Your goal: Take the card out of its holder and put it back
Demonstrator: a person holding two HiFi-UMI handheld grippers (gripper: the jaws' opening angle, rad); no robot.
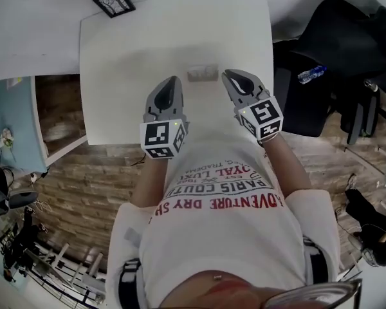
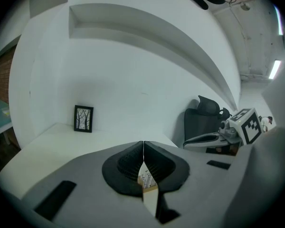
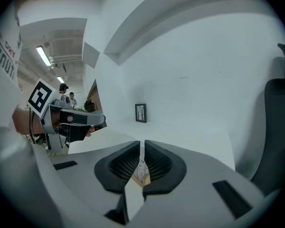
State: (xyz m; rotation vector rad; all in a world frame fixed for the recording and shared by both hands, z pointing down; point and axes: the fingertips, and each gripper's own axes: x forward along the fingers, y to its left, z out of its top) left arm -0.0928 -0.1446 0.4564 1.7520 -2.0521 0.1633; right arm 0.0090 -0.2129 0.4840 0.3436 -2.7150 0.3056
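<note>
In the head view a small card holder point(image 1: 202, 74) with a pale card in it stands on the white table point(image 1: 128, 56), far side of centre. My left gripper point(image 1: 175, 80) points at the table just left of the holder, and my right gripper point(image 1: 228, 74) just right of it; neither touches it. In the left gripper view the left gripper point(image 2: 143, 148) has its pads pressed together with nothing between them. The right gripper point(image 3: 142, 148) looks the same in the right gripper view. Neither gripper view shows the holder out on the table.
A small black picture frame point(image 1: 114, 2) stands at the table's far left corner point(image 2: 83, 118) point(image 3: 140, 113). A black office chair point(image 1: 334, 50) with a water bottle point(image 1: 311, 74) is right of the table. White wall lies behind, wood floor below.
</note>
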